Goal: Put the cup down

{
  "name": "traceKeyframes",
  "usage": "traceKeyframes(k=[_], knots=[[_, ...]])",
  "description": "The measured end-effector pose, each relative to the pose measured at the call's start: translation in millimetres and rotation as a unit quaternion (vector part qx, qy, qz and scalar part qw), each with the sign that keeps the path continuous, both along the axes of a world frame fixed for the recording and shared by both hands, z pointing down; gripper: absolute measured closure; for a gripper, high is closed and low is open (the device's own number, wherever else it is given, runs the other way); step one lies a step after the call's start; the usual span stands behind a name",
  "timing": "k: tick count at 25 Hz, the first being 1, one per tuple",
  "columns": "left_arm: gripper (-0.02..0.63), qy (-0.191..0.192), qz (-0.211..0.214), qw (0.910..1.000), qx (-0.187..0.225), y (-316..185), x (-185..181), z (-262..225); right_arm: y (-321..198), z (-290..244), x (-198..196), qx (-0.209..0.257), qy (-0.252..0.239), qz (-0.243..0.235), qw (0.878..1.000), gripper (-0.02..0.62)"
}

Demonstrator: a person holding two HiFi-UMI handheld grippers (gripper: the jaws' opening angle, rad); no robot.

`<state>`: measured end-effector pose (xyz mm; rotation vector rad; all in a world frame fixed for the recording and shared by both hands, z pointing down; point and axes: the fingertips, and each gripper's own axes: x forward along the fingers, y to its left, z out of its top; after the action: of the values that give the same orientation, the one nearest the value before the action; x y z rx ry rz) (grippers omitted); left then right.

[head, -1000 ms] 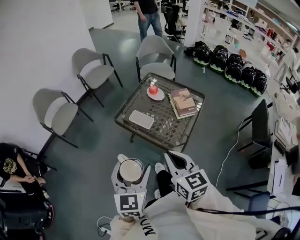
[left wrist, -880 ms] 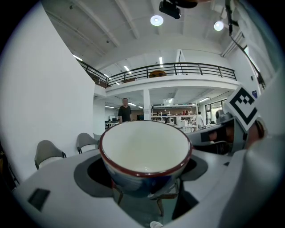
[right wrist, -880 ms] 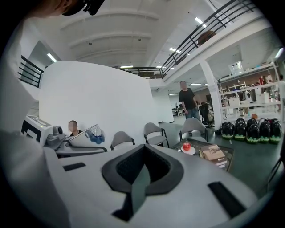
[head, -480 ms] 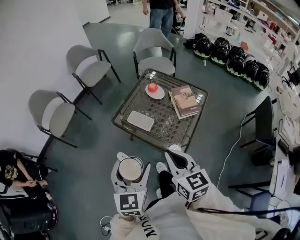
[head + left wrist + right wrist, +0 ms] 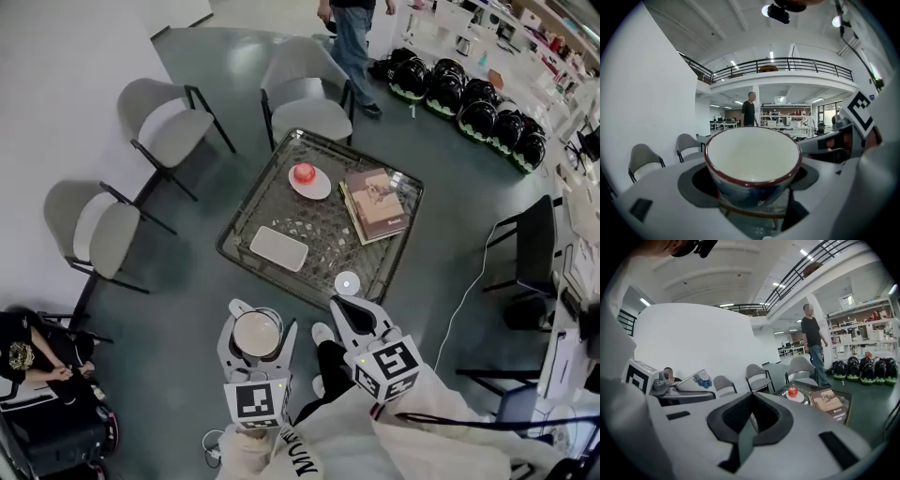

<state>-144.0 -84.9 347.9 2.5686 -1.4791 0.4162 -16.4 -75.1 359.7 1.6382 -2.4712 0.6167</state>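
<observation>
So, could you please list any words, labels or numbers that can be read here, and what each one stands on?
Nothing reads in full.
Top book, cover: print too small to read.
Person's white garment: a few dark letters, upside down and cut off, unclear.
Marker cubes: black-and-white square patterns only, no letters.

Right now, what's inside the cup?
The cup looks empty: a plain white inside with a dark red rim. From the left gripper view its near wall covers part of the bottom, but the head view looks down in and shows nothing there.
</observation>
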Motion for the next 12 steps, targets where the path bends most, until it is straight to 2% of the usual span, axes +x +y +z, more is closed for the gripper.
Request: traceKeyframes(k=[7, 12], knots=[[0.19, -0.007, -0.002, 0.9998, -0.019, -47, 3, 28, -44, 23, 8, -0.019, -0.001, 0.001, 1.0, 0.591], [0.19, -0.003, 0.003, 0.9998, -0.017, -86, 11, 39, -80, 35, 11, -0.018, 0.007, -0.001, 1.0, 0.591]])
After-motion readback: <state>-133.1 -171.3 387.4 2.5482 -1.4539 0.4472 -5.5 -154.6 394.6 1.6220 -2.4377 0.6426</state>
